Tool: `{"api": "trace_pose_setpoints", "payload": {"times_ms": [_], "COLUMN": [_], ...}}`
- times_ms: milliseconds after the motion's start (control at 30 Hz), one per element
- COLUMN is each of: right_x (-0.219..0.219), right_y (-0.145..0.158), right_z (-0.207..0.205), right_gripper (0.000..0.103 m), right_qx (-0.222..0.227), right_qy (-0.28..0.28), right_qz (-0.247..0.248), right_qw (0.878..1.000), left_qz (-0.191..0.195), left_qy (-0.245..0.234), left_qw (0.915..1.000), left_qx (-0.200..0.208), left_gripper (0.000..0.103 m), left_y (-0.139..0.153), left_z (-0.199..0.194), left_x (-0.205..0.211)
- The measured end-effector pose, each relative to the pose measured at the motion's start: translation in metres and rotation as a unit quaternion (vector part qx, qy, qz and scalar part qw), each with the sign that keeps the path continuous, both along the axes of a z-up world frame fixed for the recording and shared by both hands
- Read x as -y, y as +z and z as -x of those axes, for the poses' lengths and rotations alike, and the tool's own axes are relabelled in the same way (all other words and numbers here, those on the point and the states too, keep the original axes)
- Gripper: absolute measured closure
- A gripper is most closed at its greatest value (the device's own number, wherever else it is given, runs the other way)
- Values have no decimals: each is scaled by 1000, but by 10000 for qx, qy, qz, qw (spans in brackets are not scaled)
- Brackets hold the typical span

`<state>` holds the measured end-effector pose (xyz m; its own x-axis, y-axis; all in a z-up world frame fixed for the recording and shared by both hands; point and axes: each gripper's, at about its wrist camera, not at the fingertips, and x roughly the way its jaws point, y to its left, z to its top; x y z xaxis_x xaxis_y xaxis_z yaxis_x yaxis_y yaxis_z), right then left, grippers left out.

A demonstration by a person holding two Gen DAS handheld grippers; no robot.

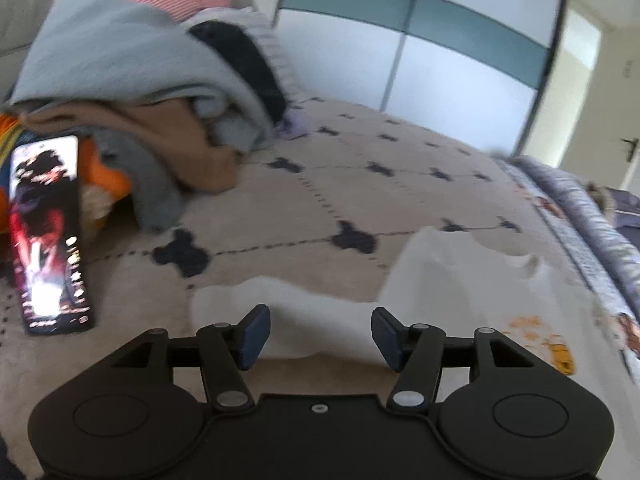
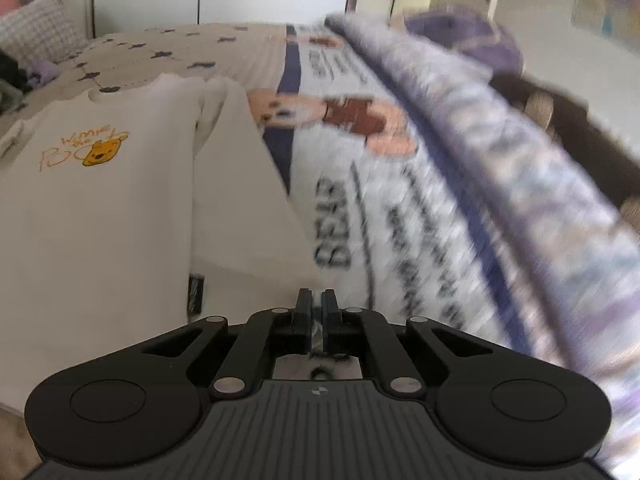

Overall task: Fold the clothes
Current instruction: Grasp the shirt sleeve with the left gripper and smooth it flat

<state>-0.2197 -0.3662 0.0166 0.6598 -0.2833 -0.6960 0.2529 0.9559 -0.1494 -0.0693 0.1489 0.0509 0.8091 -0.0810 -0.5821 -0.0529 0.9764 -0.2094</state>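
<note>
A white sweatshirt [image 2: 100,208] with a yellow bear print [image 2: 100,152] lies flat on the beige patterned bed cover [image 2: 168,52]. Its right sleeve [image 2: 240,200] runs down toward my right gripper [image 2: 316,308]. That gripper is shut, with a thin sliver of white fabric between its pads. In the left wrist view the same sweatshirt [image 1: 460,280] spreads to the right, and its other sleeve [image 1: 288,300] lies just beyond my left gripper [image 1: 320,336]. The left gripper is open and hovers over the sleeve end with nothing between its fingers.
A pile of grey, tan and orange clothes [image 1: 132,80] sits at the back left of the bed. Beside it lies a lit phone [image 1: 50,236]. A bear-print blanket [image 2: 360,140] and a purple quilt [image 2: 500,140] cover the bed's right side. Wardrobe doors [image 1: 440,40] stand behind the bed.
</note>
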Motion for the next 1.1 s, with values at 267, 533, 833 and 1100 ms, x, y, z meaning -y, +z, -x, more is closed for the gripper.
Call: {"api": "trace_pose_setpoints", "payload": {"times_ms": [267, 533, 833, 1100], "right_x": [30, 83, 138, 161], "right_y": [55, 79, 79, 80], "right_z": [-20, -47, -103, -154], "right_gripper": [97, 97, 97, 97], "right_qx": [386, 562, 327, 148], "right_qy": [-343, -698, -677, -463], "right_qz": [991, 1639, 2243, 2745], "right_qw": [9937, 9824, 9716, 9604], "left_qz": [-74, -373, -721, -908], "left_qy": [-760, -1854, -3192, -4157], "left_qw": [9969, 9819, 9449, 9050], "left_qx": [170, 119, -1, -12], "left_gripper": [48, 47, 47, 43], "left_y": [4, -15, -47, -82], "left_z": [3, 10, 15, 31], "left_x": [44, 115, 210, 264]}}
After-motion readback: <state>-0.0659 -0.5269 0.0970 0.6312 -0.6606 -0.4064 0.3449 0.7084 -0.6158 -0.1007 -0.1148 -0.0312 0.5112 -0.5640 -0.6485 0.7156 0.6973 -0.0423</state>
